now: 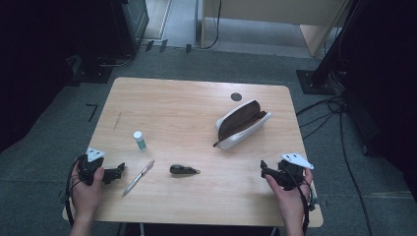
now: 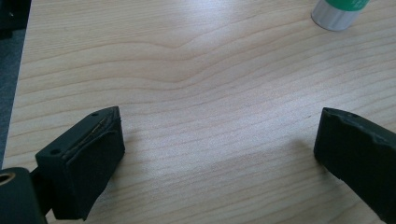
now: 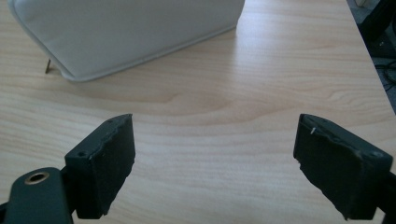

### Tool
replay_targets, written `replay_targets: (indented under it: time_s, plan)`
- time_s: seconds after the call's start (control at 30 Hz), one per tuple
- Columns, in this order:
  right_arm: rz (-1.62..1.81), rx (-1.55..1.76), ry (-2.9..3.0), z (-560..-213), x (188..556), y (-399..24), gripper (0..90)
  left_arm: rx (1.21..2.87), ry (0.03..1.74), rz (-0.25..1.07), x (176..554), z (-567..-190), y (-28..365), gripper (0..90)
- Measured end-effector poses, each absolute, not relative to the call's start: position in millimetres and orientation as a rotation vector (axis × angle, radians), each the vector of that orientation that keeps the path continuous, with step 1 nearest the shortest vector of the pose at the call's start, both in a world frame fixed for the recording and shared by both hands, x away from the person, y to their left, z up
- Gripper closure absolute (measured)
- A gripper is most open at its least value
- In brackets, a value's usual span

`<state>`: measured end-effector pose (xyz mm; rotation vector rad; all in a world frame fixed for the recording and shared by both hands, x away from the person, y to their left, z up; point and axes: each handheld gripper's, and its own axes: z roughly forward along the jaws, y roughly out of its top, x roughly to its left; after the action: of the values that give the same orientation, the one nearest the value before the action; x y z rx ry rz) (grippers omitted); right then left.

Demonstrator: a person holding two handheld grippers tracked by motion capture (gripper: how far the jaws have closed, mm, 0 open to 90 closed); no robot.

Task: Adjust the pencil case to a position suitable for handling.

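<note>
Bare counter (image 1: 187, 105) lies open across the far left and middle; the near right too. A pen (image 1: 139, 177), a glue stick (image 1: 140, 140) and a dark object (image 1: 184, 170) dot the near left; the open pencil case (image 1: 242, 124) blocks the far right.

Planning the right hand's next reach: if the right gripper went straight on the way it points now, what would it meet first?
Probably the white pencil case. It lies ahead of the open right gripper, slightly to the left of its line, with bare table between; straight down the middle it might just pass the case's end.

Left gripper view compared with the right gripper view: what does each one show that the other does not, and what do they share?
Left gripper view: the end of a glue stick with a green label at the top right. Right gripper view: the white side of the pencil case and its zipper pull. Both: the wooden table and a pair of black tongs standing wide open with nothing between them.
</note>
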<state>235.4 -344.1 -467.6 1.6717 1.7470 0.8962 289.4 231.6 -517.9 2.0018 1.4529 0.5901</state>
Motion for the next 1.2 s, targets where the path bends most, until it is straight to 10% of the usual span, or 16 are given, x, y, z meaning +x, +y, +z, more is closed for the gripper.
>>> replay_targets:
  time_s: [1.2]
  plan:
    - [0.988,1.729,1.676,-418.4,292.1,-285.2,0.0,1.996,1.454,0.591,289.4,-518.2,231.3,1.7]
